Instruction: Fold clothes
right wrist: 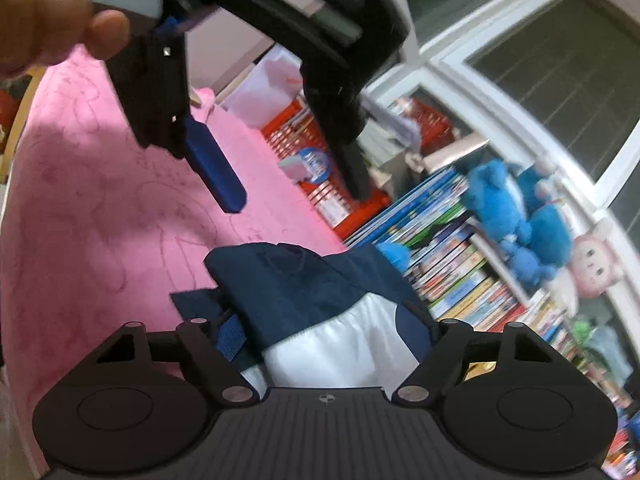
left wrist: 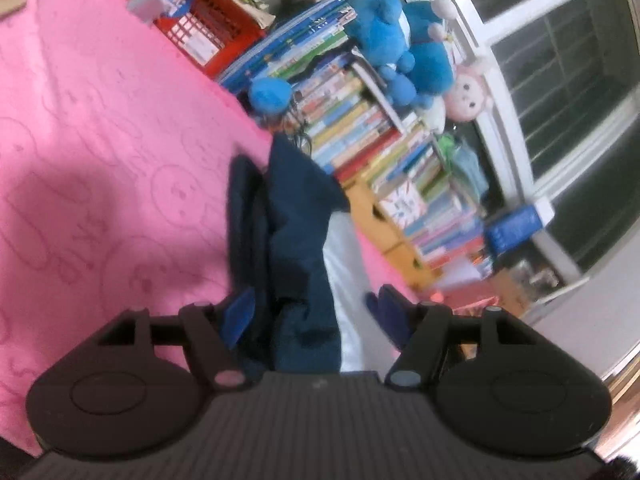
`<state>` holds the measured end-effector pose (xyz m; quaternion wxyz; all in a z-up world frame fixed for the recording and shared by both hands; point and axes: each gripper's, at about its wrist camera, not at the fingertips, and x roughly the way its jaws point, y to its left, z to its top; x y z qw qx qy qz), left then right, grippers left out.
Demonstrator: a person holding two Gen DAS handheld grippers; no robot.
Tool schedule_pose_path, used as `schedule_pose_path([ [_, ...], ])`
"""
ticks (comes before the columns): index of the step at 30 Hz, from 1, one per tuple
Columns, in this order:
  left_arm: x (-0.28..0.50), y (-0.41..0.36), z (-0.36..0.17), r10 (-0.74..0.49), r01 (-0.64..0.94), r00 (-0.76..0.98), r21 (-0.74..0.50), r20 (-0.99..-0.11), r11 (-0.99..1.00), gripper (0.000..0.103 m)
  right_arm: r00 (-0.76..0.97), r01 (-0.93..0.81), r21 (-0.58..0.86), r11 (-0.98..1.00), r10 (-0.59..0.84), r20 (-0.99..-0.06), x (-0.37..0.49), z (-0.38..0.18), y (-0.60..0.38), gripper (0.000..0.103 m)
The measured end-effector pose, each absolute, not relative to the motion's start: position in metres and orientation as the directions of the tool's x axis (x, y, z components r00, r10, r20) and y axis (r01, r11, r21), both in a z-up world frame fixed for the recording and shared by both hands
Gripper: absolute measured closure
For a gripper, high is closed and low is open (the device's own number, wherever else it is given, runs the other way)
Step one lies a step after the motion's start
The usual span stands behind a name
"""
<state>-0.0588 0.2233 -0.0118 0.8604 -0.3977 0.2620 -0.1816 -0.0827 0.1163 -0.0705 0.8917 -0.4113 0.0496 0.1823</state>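
A navy and white garment (left wrist: 296, 208) lies bunched on the pink bedspread (left wrist: 100, 120). In the left wrist view it shows between the blue pads of my left gripper (left wrist: 314, 314), with bare bedspread beside the right pad. The right wrist view shows the left gripper (right wrist: 296, 198) hanging over the bedspread (right wrist: 100, 220), its fingers apart and nothing between them, held by a hand (right wrist: 48, 8). My right gripper (right wrist: 324, 328) is low at the garment (right wrist: 288, 280). The cloth fills the gap between its fingers and covers the right pad. Whether the pads press on it is hidden.
Along the bed's far edge stand a red basket (left wrist: 192, 20), stacked books (left wrist: 352, 120) and blue and pink plush toys (left wrist: 400, 40), with a window (left wrist: 560, 80) behind. In the right wrist view the basket (right wrist: 288, 132) and books (right wrist: 460, 280) lie beyond the garment.
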Motion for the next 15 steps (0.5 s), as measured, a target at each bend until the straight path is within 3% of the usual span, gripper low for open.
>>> schedule_pose_path([
  [2, -0.051, 0.221, -0.011, -0.512, 0.103, 0.795, -0.759, -0.325, 0.643, 0.032, 0.914, -0.404, -0.692, 0.599, 0.292, -0.281, -0.074, -0.07, 0.119, 0.059],
  [4, -0.039, 0.217, -0.014, -0.514, 0.1, 0.785, -0.747, -0.347, 0.657, 0.028, 0.909, -0.417, -0.691, 0.591, 0.296, -0.294, -0.074, -0.071, 0.119, 0.073],
  [9, -0.002, 0.208, -0.019, -0.533, 0.089, 0.747, -0.736, -0.396, 0.671, 0.029, 0.915, -0.392, -0.748, 0.536, 0.309, -0.258, -0.084, -0.082, 0.121, 0.086],
  [10, 0.004, 0.207, -0.019, -0.52, 0.081, 0.755, -0.729, -0.401, 0.679, 0.039, 0.915, -0.391, -0.753, 0.529, 0.31, -0.258, -0.085, -0.083, 0.122, 0.087],
  [11, 0.01, 0.205, -0.018, -0.499, 0.07, 0.764, -0.715, -0.41, 0.695, 0.066, 0.915, -0.391, -0.758, 0.522, 0.311, -0.257, -0.085, -0.084, 0.123, 0.088],
  [13, 0.022, 0.202, -0.014, -0.445, 0.04, 0.781, -0.676, -0.438, 0.736, 0.085, 0.915, -0.39, -0.766, 0.511, 0.311, -0.258, -0.085, -0.086, 0.124, 0.089],
  [15, 0.03, 0.206, -0.01, -0.412, 0.037, 0.81, -0.665, -0.417, 0.746, 0.096, 0.915, -0.388, -0.775, 0.498, 0.311, -0.258, -0.086, -0.089, 0.124, 0.089],
])
